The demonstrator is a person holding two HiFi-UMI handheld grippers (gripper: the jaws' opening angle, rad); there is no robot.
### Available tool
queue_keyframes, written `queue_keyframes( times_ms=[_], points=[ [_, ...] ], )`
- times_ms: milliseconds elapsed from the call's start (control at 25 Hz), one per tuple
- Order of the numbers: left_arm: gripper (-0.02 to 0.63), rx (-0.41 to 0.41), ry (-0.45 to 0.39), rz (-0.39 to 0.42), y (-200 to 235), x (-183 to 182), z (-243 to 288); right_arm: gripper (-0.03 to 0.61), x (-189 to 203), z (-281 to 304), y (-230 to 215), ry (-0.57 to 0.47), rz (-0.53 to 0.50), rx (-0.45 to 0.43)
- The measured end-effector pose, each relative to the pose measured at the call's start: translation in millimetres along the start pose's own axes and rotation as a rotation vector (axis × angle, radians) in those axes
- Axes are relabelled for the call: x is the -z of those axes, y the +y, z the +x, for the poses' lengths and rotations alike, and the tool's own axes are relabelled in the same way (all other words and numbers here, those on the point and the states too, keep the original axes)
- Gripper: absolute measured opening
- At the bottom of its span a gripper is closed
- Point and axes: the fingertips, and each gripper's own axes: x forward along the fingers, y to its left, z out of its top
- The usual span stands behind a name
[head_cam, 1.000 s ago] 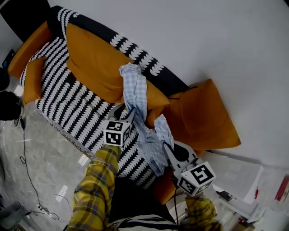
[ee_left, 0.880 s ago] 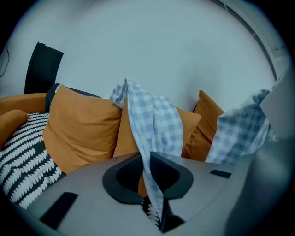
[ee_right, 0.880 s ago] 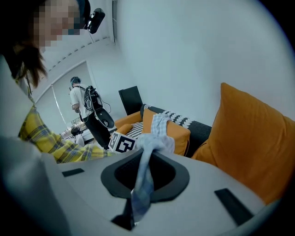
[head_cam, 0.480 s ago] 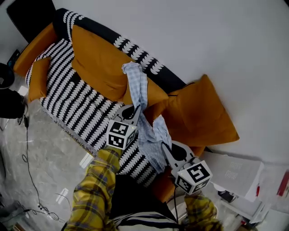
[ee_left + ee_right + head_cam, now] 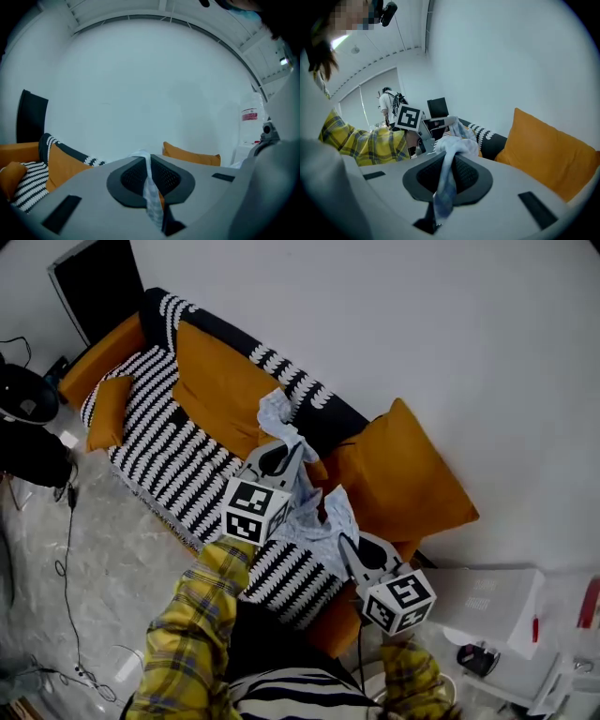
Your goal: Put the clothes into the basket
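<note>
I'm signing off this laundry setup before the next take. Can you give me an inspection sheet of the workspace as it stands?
Surface: sofa with a black-and-white striped cover, orange cushions on it.
Job's things: pale blue checked shirt hangs between both grippers above the seat; basket not seen.
Clutter: white box at right, dark gear on the floor at left.
Grippers: left gripper and right gripper each shut on the shirt.
Cables: thin black cable trailing across the floor at left.
Surroundings: plain white wall, grey floor.
</note>
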Motion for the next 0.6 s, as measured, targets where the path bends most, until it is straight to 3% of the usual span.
queue_keyframes(
  times_ms=[320, 600],
  points=[
    [0.028, -0.047, -0.062, 0.056, -26, -57, -56, 0.049, -24, -38, 15, -0.096, -0.061, -0.020],
    [0.028, -0.115, -0.162, 0.113, -57, -109, -137, 0.049, -50, -54, 48, -0.184, -0.134, -0.121]
  ],
)
